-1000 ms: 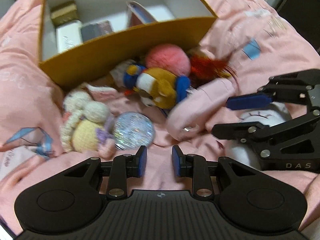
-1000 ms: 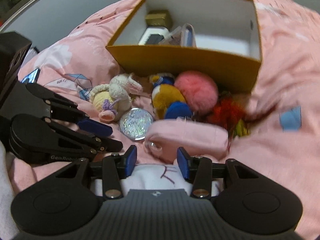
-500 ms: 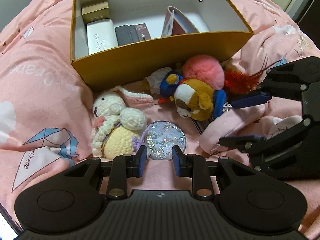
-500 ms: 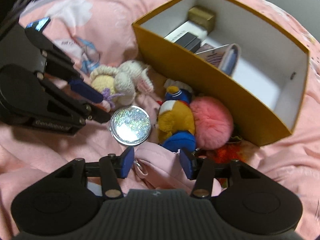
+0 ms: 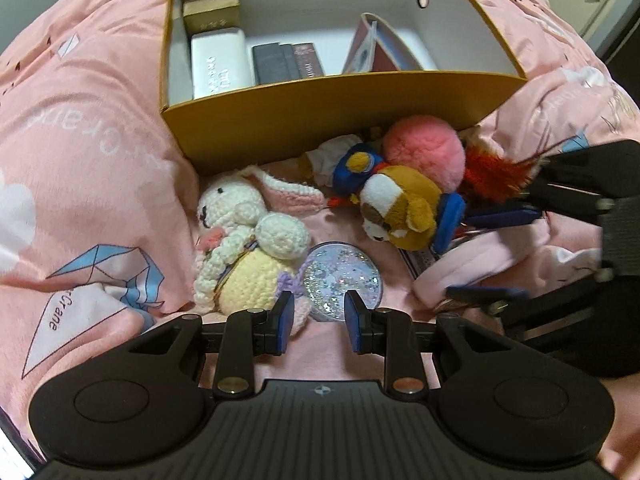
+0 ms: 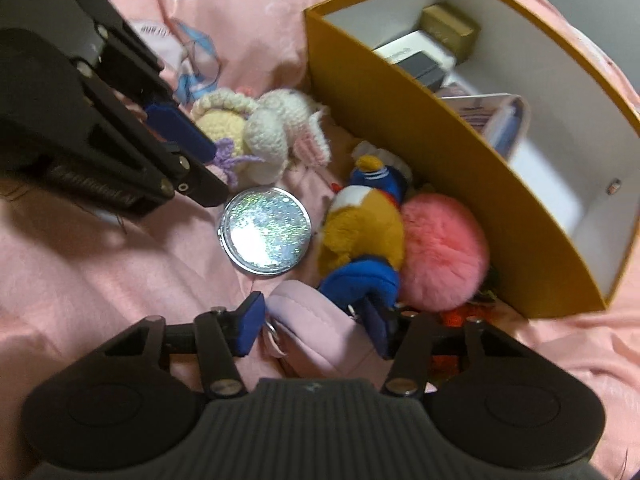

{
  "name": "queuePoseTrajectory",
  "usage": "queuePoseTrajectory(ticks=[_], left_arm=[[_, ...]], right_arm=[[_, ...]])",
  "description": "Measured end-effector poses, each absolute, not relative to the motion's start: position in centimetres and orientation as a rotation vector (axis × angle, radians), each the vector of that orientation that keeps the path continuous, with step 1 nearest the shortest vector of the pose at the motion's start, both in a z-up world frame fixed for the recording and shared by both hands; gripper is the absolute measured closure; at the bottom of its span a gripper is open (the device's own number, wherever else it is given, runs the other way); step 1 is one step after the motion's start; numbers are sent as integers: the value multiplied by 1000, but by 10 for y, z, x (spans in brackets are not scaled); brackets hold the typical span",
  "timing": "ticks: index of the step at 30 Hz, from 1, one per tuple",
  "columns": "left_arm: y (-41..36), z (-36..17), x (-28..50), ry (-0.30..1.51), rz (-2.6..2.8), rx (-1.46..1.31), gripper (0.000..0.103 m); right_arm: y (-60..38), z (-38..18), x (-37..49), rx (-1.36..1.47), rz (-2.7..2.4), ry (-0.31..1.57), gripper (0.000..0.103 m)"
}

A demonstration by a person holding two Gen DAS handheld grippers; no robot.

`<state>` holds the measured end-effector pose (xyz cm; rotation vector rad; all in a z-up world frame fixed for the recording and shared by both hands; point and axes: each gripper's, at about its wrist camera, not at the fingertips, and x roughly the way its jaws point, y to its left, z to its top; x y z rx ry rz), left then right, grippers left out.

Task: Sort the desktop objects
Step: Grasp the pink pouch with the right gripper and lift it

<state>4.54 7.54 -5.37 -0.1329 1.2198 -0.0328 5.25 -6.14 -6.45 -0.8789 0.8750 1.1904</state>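
My left gripper (image 5: pixel 319 316) is open, its tips at the near edge of a round glitter mirror (image 5: pixel 340 276) without pressing on it. A crochet rabbit (image 5: pixel 240 248) lies to the mirror's left. A brown dog plush (image 5: pixel 404 208) and a pink pompom (image 5: pixel 424 152) rest against the yellow box (image 5: pixel 320 120). My right gripper (image 6: pixel 312 320) straddles a pink pouch (image 6: pixel 316 328); its jaws are closing, and no firm squeeze on the pouch shows. In the right wrist view the mirror (image 6: pixel 266 232) lies ahead, with the left gripper (image 6: pixel 214 174) at its upper left.
Everything lies on a rumpled pink bedspread (image 5: pixel 88 184). The box holds a white case (image 5: pixel 220 64), dark books (image 5: pixel 288 62), a gold carton (image 5: pixel 212 8) and an upright booklet (image 5: pixel 380 48). A red feathery toy (image 5: pixel 492 172) sits right of the pompom.
The left gripper has come over the mirror, which now sits at its tips. The right gripper rolled and advanced, so the pink pouch, earlier ahead of it, now lies between its fingers.
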Motion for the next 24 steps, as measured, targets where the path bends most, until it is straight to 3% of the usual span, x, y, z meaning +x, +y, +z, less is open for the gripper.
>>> queuePoseTrajectory(ticks=[11,20,22,24], left_arm=[[79,-60,49,1235,-55,-185,72],[61,-63,55,1198,-127,-182,63],[57,-67,58,1203,-134,-175,56],[55,-76,63,1230,-110,-173,56]], right_arm=[[-104,-14,64,-591,1098,843,66],[-150,22,109,-147,903,826,73],[-155,21,120,-55,866,837,74],[-153,13,125,-22,843,853,74]])
